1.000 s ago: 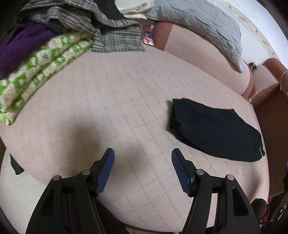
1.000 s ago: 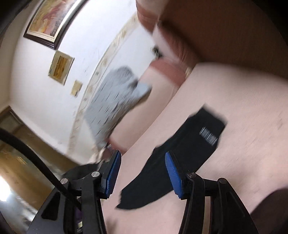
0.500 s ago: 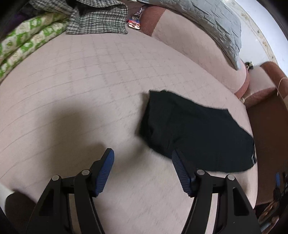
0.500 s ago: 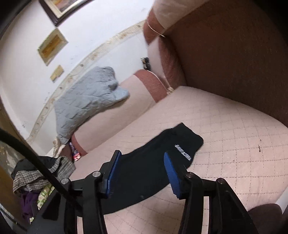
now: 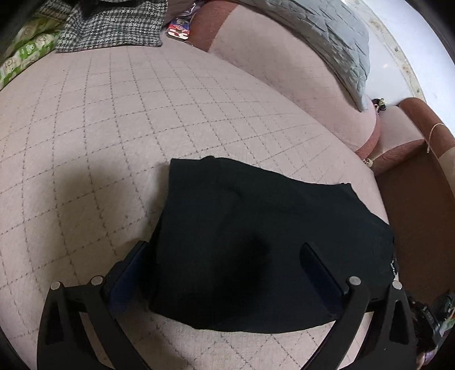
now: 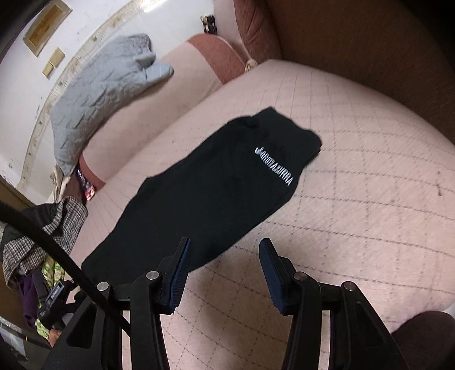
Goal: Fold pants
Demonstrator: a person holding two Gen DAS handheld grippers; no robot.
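Black folded pants (image 5: 256, 222) lie flat on the pink quilted cushion (image 5: 113, 128). My left gripper (image 5: 224, 246) hovers over their near end; its jaws are opening wide and straddle the cloth, the pads pressing on nothing. In the right wrist view the pants (image 6: 216, 185) run diagonally, with white lettering (image 6: 274, 166) near the far end. My right gripper (image 6: 224, 241) stands open just off their near edge: the left fingertip lies over the black cloth, the right one over bare cushion (image 6: 369, 185).
A grey quilted pillow (image 5: 327, 42) leans on the backrest. A checked garment (image 5: 113, 25) and green patterned fabric (image 5: 22, 48) are piled at the far left. A brown armrest (image 5: 412, 199) bounds the right side. A small camera (image 6: 51, 298) sits low left.
The left gripper came down and forward over the pants and its jaws spread much wider. The right gripper swung down from the wall towards the pants' near edge.
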